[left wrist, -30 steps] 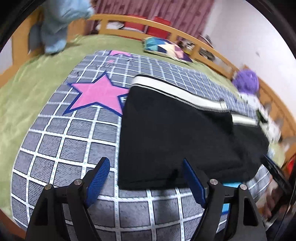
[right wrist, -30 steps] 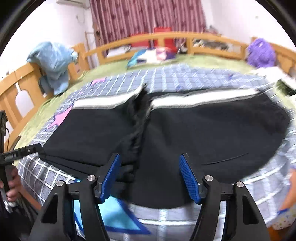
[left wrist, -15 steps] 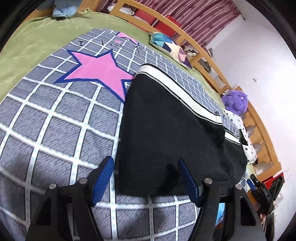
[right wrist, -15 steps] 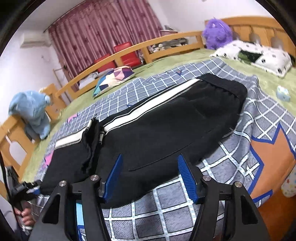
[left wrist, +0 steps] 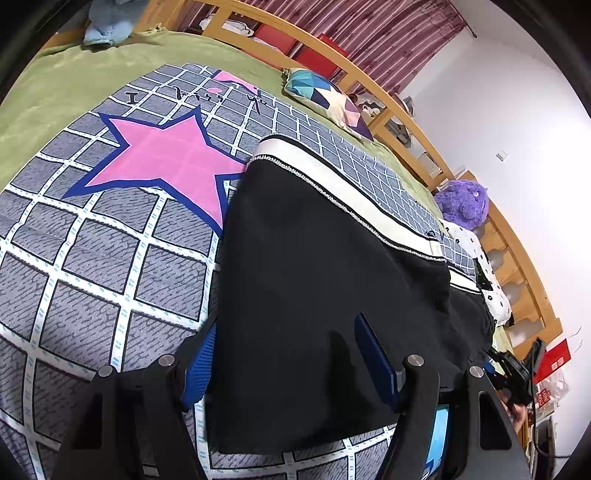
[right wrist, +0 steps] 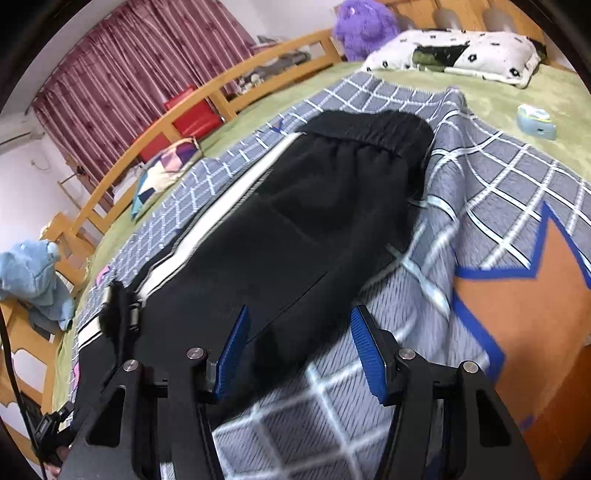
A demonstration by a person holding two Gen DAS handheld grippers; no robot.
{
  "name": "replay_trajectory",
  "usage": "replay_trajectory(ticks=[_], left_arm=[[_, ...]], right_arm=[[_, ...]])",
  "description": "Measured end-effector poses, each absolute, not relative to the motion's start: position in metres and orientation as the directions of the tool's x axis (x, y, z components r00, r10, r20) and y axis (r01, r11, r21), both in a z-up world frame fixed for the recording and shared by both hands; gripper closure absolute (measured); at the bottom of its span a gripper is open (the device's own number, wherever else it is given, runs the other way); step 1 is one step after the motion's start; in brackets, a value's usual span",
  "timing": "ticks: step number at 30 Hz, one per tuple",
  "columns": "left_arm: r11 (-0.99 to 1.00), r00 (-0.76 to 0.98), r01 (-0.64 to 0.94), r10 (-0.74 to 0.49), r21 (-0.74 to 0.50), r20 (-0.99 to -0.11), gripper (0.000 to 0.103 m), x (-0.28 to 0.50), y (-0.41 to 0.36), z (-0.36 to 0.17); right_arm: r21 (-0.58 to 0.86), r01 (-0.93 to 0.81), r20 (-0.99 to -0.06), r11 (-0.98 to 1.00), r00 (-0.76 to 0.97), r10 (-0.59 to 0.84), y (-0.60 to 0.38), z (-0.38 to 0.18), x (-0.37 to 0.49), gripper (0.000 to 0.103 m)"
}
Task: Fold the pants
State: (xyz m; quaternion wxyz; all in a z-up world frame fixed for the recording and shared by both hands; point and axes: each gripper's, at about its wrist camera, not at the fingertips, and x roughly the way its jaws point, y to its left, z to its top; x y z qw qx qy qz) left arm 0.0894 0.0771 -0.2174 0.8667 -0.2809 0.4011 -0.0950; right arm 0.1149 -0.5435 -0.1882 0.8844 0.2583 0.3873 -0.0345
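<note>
I have the black pants (left wrist: 314, 295) lying flat on the grid-patterned blanket (left wrist: 92, 258) that covers the bed, their white side stripe (left wrist: 332, 184) running along the far edge. In the left wrist view the hem end of the pants sits at about six o'clock, right at my left tool (left wrist: 284, 365); its jaws stand apart, one blue pad just off the cloth's left edge over the blanket, the other over the black fabric, and I cannot see either pad pressing on it. The pink star (left wrist: 166, 155) on the blanket lies at ten o'clock from there, beside the pants.

In the right wrist view the elastic waistband (right wrist: 373, 136) points to one o'clock, and my right tool (right wrist: 299, 354) hovers over the near edge of the pants at six o'clock (jaws apart, having just been closing, with the cloth's edge below the gap and nothing gripped). An orange star (right wrist: 524, 314) shows at three o'clock.

Farther off, a patterned cushion (left wrist: 325, 96) lies at twelve o'clock in the left view, a purple plush toy (right wrist: 362, 26) and a spotted pillow (right wrist: 454, 51) near the headboard. No containers are visible that I can make out.
</note>
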Motion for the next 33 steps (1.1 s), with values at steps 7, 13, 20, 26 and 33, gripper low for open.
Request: replay_trajectory(ticks=[7, 13, 20, 26, 33], left_arm=[[0.794, 0.658, -0.067, -0.421, -0.605, -0.624, 0.035, 0.107, 0.078, -0.222], [0.785, 0.669, -0.073, -0.419, -0.615, -0.614, 0.043, 0.116, 0.076, -0.224], [0.769, 0.684, -0.080, -0.420, -0.635, -0.596, 0.088, 0.121, 0.086, -0.195], [0.791, 0.733, 0.037, -0.437, -0.611, -0.521, 0.090, 0.134, 0.095, -0.132], [0.803, 0.794, -0.022, -0.348, -0.595, -0.498, 0.090, 0.113, 0.196, -0.096]], right_arm=[[0.471, 0.232, -0.671, 0.851, 0.720, 0.175, -0.563, -0.202, 0.164, 0.053], [0.548, 0.239, -0.634, 0.802, 0.744, 0.211, -0.577, -0.212, 0.163, 0.072], [0.325, 0.245, -0.612, 0.913, 0.791, 0.006, -0.530, -0.152, 0.150, 0.090], [0.304, 0.173, -0.550, 0.937, 0.835, 0.024, -0.483, -0.072, 0.165, 0.092], [0.309, 0.008, -0.450, 0.951, 0.882, 0.139, -0.408, -0.004, 0.170, 0.092]])
